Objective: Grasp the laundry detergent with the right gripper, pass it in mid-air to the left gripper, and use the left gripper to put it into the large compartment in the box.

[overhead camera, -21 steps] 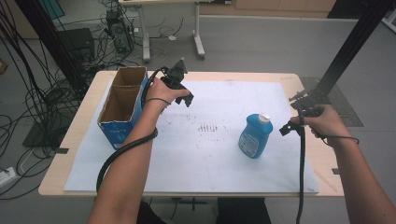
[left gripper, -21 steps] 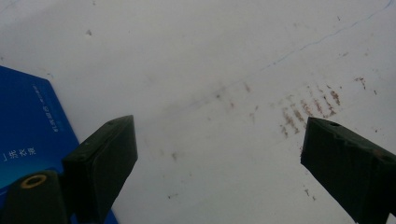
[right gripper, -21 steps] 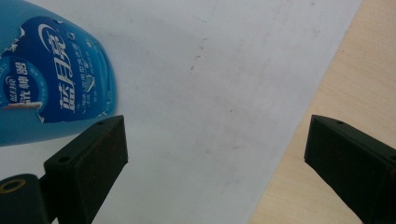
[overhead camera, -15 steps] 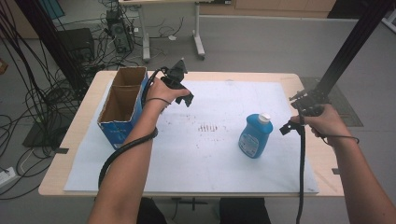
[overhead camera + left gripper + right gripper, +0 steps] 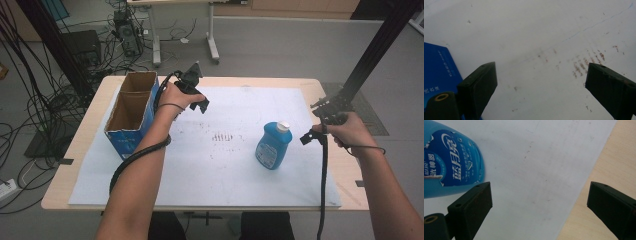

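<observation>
Blue bottle upright nr tabletop right edge; likely rigid, slick plastic, best gripped mid-body. Left gripper & right gripper jaws apart, empty.

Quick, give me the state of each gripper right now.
Left gripper: open, holding nothing, over the white sheet.
Right gripper: open, holding nothing, beside the blue bottle.

A grey floor lies beyond the wooden table. Black cables trail at the left. A second table's 2 white legs stand behind.
</observation>
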Available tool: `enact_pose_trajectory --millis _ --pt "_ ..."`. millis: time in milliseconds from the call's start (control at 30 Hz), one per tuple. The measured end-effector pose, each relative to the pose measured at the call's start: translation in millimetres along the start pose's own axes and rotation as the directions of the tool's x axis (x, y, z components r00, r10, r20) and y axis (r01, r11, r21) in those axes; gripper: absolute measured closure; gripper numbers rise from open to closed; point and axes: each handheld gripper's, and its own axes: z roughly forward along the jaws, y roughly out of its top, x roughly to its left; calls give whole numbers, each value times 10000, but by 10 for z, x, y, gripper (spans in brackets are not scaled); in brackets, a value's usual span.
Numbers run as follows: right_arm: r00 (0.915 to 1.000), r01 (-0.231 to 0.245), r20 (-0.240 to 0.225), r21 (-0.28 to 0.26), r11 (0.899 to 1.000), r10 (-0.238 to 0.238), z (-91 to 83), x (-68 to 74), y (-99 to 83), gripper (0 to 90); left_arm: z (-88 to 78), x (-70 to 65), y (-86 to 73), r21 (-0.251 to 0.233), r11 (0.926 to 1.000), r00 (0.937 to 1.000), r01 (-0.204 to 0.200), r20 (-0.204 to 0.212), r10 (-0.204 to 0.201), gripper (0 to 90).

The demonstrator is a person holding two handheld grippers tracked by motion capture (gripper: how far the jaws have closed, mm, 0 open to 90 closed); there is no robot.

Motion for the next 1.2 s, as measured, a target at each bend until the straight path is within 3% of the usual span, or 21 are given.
enact_pose_trajectory --millis 267,1200 --pt "9998 134 136 -213 9997 -131 -58 46 -130 58 -19 7 -8 3 10000 10000 -62 -3 62 109" --pt "9985 525 -143 -413 9978 -532 -33 310 -576 60 15 65 -138 92 9998 9997 153 198 -154 109"
